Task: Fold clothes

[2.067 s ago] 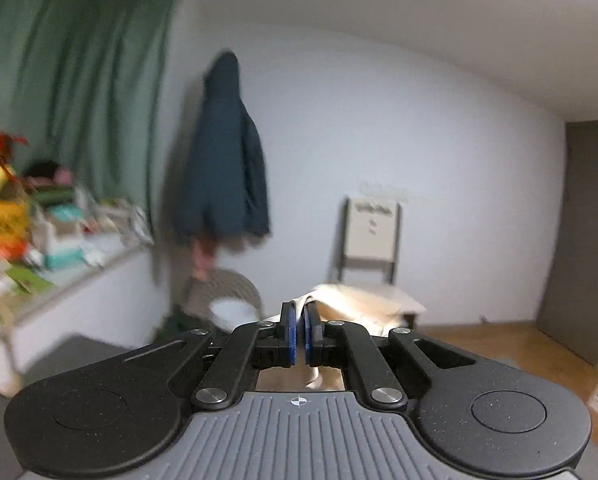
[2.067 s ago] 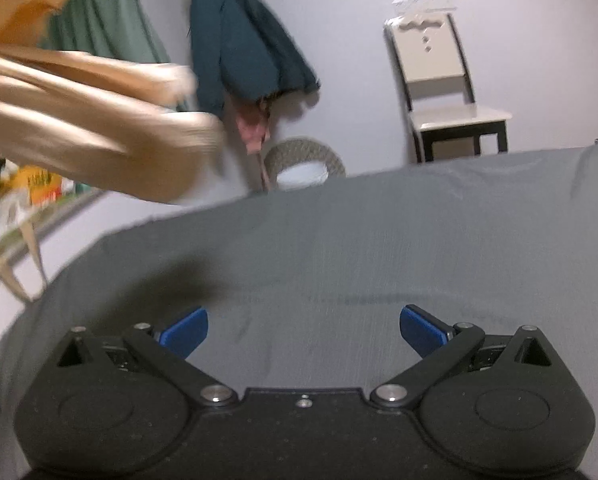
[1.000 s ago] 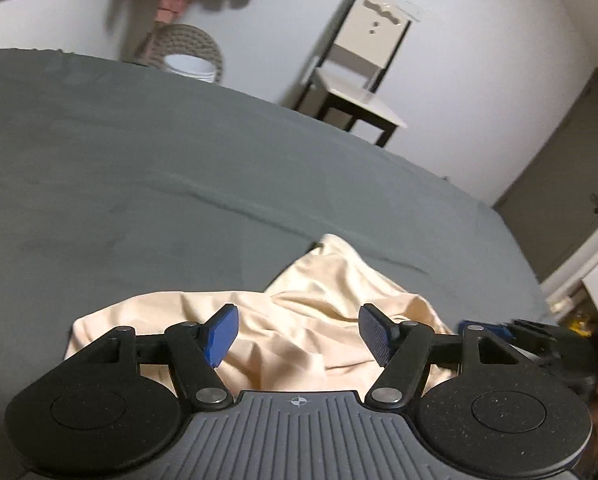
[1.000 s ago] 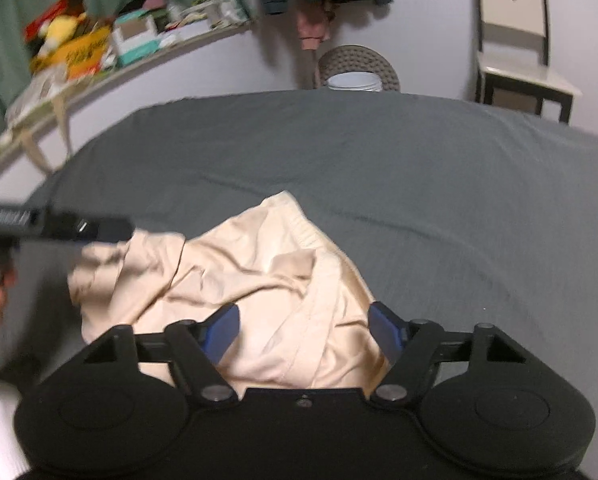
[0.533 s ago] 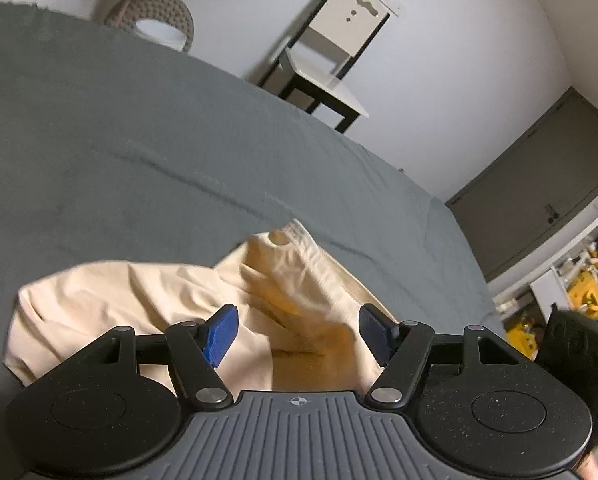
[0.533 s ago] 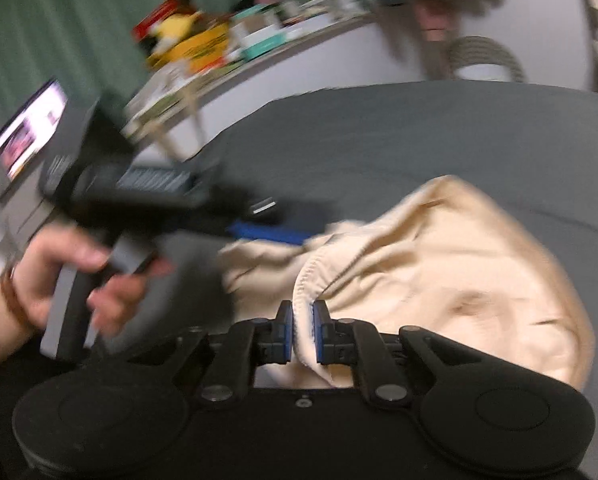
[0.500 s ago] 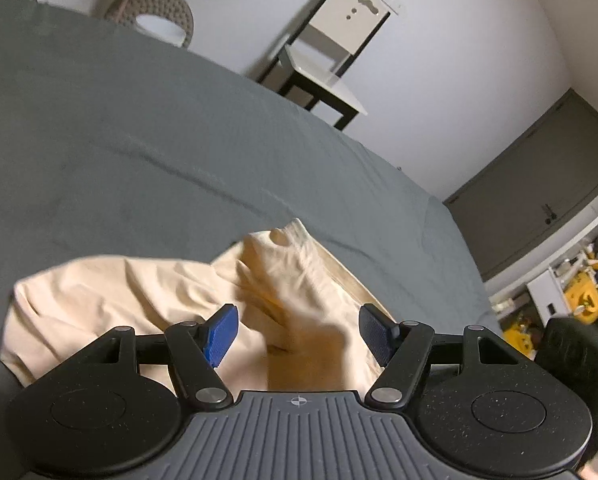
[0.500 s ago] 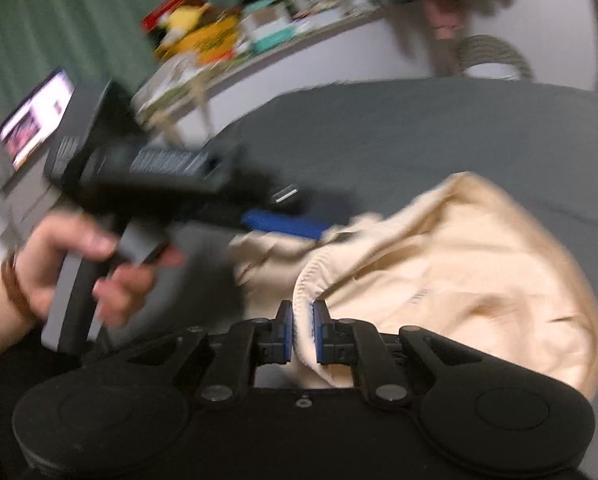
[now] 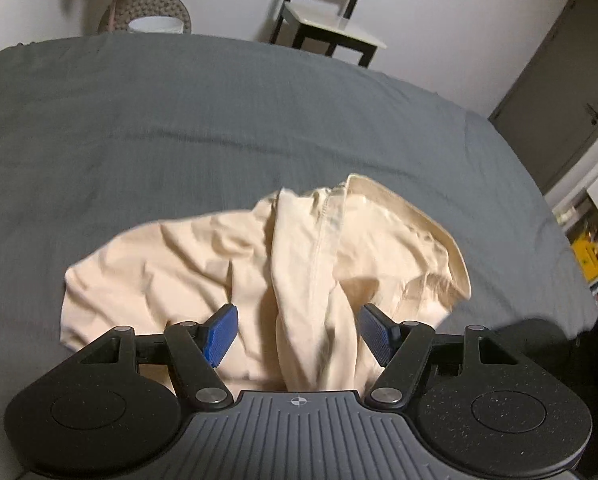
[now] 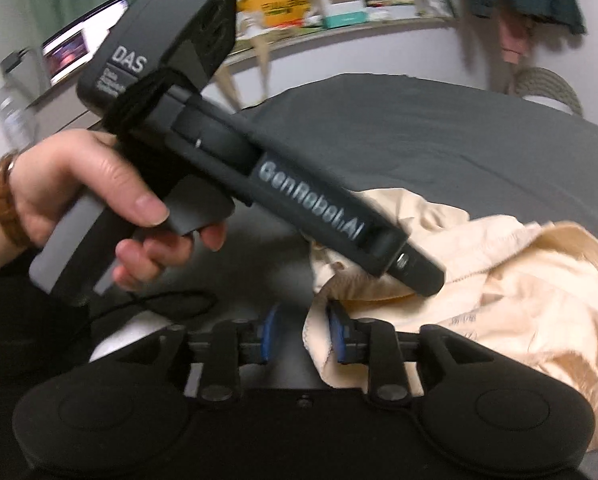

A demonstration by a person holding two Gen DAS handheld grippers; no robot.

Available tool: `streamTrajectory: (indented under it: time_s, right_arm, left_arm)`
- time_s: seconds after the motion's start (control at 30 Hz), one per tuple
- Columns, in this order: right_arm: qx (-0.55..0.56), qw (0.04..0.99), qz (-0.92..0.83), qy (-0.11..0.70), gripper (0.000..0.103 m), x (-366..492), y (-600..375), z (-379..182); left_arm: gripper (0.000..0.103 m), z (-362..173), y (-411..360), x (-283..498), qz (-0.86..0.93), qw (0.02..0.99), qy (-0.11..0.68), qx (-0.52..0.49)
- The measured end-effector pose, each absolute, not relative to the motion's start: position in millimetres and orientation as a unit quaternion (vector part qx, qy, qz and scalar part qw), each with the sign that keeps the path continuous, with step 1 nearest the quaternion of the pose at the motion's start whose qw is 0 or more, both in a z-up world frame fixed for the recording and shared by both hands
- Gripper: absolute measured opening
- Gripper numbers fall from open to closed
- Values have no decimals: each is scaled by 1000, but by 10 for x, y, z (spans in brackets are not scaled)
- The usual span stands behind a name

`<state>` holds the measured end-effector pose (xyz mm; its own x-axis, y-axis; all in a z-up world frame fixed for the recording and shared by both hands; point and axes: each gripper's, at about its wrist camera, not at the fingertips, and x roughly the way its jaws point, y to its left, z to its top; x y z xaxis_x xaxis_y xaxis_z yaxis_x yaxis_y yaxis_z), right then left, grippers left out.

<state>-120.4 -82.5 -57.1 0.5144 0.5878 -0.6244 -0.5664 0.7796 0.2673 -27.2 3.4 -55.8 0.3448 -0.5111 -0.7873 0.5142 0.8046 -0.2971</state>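
A crumpled cream garment lies on the grey bedspread. My left gripper is open just above its near part, with a raised fold of cloth between the blue pads and neither pad pressing it. In the right wrist view the same garment lies to the right. My right gripper is partly open, and a hem edge hangs in the gap beside its right pad. A hand holds the left gripper's black body, whose tip reaches over the cloth just ahead of my right fingers.
A white chair and a woven basket stand beyond the bed's far edge. A dark door is at the right. A cluttered shelf and a lit screen are on the left side.
The left gripper dropped the garment on the bed and opened, then moved closer over it. The right gripper, shut on the hem half a second ago, has parted its jaws.
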Motion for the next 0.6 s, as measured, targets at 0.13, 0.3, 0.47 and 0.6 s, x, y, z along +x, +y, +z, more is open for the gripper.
streamTrajectory:
  time_s: [0.13, 0.3, 0.47, 0.6]
  right_arm:
    - [-8, 861, 353, 367, 49, -1263, -983, -393]
    - [-36, 891, 260, 371, 49, -1315, -1488, -294]
    - [31, 904, 98, 415, 49, -1041, -2121, -497]
    - [46, 898, 49, 434, 49, -875, -2269, -691]
  left_arm:
    - [68, -580, 80, -312, -302, 818, 488, 33]
    - [68, -546, 66, -367, -313, 818, 480, 52]
    - [68, -545, -29, -495, -329, 813, 473, 81]
    - [68, -556, -186, -615, -313, 820, 460, 133]
